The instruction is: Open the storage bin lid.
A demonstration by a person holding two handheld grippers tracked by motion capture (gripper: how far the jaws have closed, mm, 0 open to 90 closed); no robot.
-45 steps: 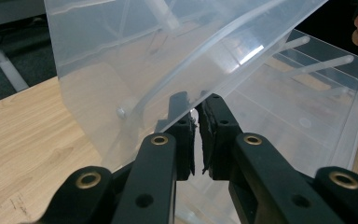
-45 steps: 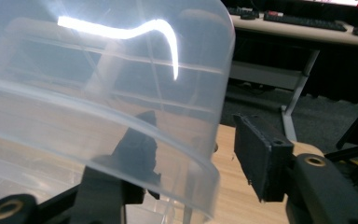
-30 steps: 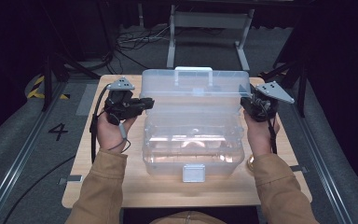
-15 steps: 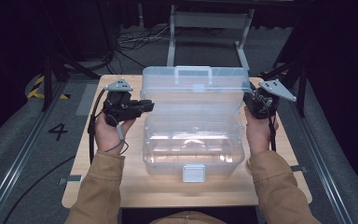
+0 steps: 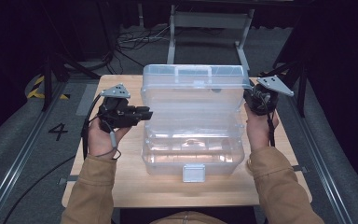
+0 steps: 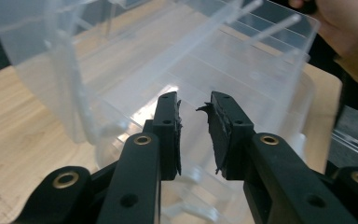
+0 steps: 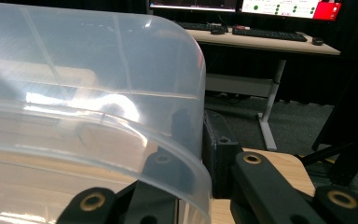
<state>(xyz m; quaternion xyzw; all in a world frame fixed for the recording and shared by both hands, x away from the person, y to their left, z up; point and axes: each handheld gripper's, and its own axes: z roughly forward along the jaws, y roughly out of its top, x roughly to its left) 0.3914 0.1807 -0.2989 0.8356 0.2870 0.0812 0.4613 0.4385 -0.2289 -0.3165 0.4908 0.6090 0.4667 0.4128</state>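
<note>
Wooden counter carries clear plastic organiser box, centred, white latch facing person. Lid raised, tilted back, handle on top edge. Right gripper at lid's right edge: fingers clamped on lid rim, one finger each side of wall. Left gripper at lid's left edge: fingers just opening, parted, nothing between them, lid wall just beyond tips.

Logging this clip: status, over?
Right gripper shut on box lid. Left gripper open, jaws just opening, nothing between. Lid raised. Nothing in the way.
</note>
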